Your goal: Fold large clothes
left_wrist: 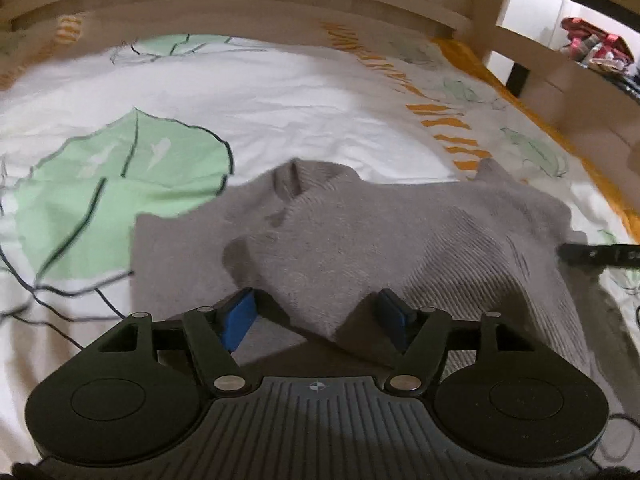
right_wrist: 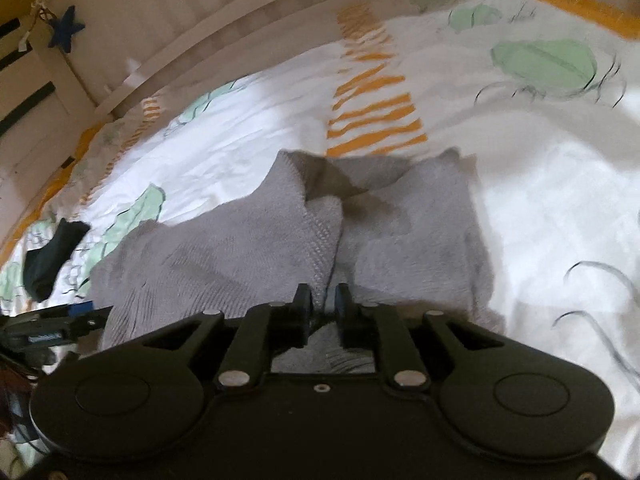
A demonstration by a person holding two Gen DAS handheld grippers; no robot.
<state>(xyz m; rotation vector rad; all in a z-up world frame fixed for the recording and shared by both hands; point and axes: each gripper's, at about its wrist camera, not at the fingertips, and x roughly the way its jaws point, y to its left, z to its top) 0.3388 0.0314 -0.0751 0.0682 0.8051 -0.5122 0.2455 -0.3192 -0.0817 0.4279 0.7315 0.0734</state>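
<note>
On the bed [left_wrist: 280, 92], grey sweater [left_wrist: 360, 240] lies half-folded; my left gripper [left_wrist: 316, 316] jaws apart to release, right gripper [right_wrist: 323, 304] jaws narrowly parted astride a fold.

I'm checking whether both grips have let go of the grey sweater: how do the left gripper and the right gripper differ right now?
The left gripper stands wide open, its blue pads clear of the grey sweater; the right gripper leaves only a narrow gap. A fold of the sweater lies loosely between the left fingers, while a ridge of knit sits between the right ones; whether they still pinch it I cannot tell. Both point down at the sweater on the bedspread.
</note>
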